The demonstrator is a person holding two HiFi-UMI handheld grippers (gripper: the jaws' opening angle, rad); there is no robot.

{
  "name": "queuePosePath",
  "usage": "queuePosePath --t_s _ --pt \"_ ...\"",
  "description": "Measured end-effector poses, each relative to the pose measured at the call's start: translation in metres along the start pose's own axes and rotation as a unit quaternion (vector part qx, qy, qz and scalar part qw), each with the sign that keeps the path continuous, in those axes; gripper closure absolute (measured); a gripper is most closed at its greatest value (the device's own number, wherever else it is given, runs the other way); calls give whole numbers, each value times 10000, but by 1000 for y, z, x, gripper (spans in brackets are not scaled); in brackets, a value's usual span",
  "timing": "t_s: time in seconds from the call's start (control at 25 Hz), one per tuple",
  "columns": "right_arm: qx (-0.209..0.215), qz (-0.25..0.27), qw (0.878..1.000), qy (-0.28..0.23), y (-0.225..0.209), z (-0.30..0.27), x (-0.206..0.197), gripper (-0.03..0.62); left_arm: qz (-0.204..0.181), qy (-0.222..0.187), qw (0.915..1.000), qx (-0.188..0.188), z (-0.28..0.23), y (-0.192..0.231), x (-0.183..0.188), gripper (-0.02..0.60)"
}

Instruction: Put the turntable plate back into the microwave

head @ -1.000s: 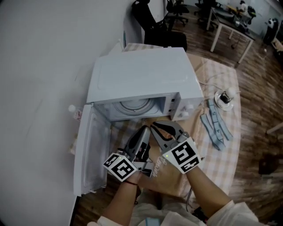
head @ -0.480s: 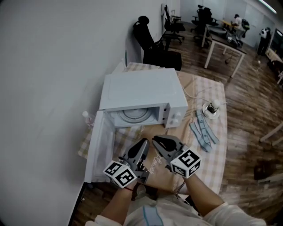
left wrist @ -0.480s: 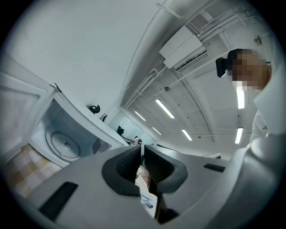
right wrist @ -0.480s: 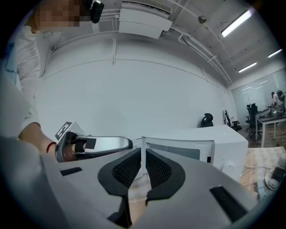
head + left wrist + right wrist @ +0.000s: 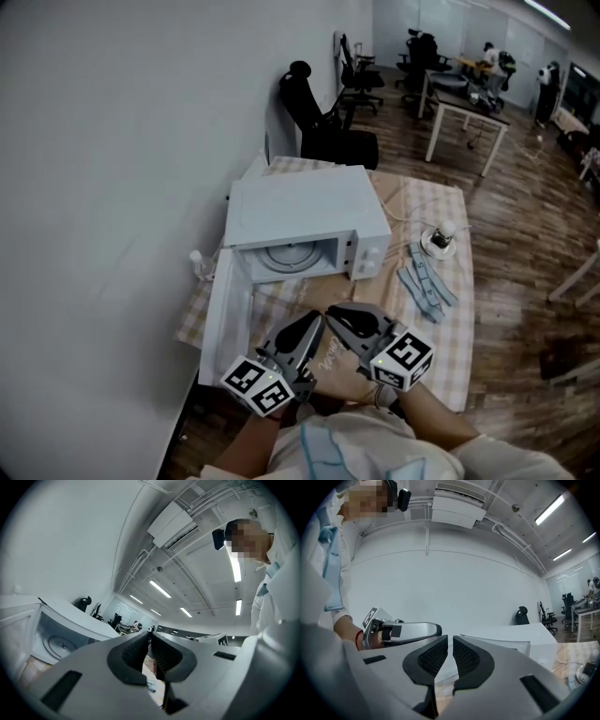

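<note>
Jaws of the left gripper (image 5: 312, 322) and right gripper (image 5: 331, 312) are together, empty. The turntable plate (image 5: 288, 251) lies in the open microwave (image 5: 300, 211); probably glass, slippery and fragile, best held by its rim.

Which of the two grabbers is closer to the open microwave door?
The left gripper, shown at the head view's left: it is beside the swung-open microwave door. The right gripper lies on its other side, farther from the door.
</note>
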State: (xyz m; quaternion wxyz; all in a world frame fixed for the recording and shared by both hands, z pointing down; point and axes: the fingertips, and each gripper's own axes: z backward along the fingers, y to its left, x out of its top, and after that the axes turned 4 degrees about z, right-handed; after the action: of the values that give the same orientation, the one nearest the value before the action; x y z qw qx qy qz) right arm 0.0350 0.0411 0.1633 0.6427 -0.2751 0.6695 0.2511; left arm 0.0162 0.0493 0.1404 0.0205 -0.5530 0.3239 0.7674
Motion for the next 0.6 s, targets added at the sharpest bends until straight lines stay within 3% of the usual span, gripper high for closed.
queuePosePath --t_s 0.6 --pt "8 -61 9999 -118 22 2 5 540 -238 184 9994 -172 15 -9 2 561"
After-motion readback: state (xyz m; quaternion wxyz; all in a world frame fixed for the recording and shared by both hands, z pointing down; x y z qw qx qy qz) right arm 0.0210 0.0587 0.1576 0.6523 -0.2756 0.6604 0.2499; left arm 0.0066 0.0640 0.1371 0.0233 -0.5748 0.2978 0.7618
